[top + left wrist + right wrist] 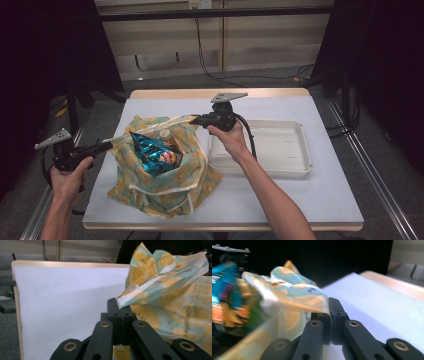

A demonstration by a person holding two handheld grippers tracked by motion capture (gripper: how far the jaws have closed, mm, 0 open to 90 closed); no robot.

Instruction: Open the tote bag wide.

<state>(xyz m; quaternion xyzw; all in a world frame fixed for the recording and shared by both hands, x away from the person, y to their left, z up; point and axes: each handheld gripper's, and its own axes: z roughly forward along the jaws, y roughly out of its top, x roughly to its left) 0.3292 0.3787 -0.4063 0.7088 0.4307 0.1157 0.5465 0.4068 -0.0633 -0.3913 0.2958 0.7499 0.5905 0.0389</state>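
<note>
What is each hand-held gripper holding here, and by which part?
Both grip the lemon-print cloth bag by its rim: the left hand-held gripper pinches the rim's left side, the right hand-held gripper its far right side, holding the mouth open.

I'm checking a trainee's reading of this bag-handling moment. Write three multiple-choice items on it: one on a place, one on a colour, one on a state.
1. Where does the white tray lie relative to the fabric bag, in the high view?
A. to its right
B. to its left
C. under it

2. What colour is the snack packet inside the bag?
A. red
B. shiny blue
C. white

3. How does the left hand-held gripper stand?
A. wide open above the bag
B. shut on nothing
C. shut on the bag's edge

Answers:
1. A, the tray sits on the white table cover right of the bag.
2. B, the foil shows blue in the open bag mouth.
3. C, lemon-print cloth is pinched between its closed jaws; the right hand-held gripper clamps the opposite edge likewise.
</note>
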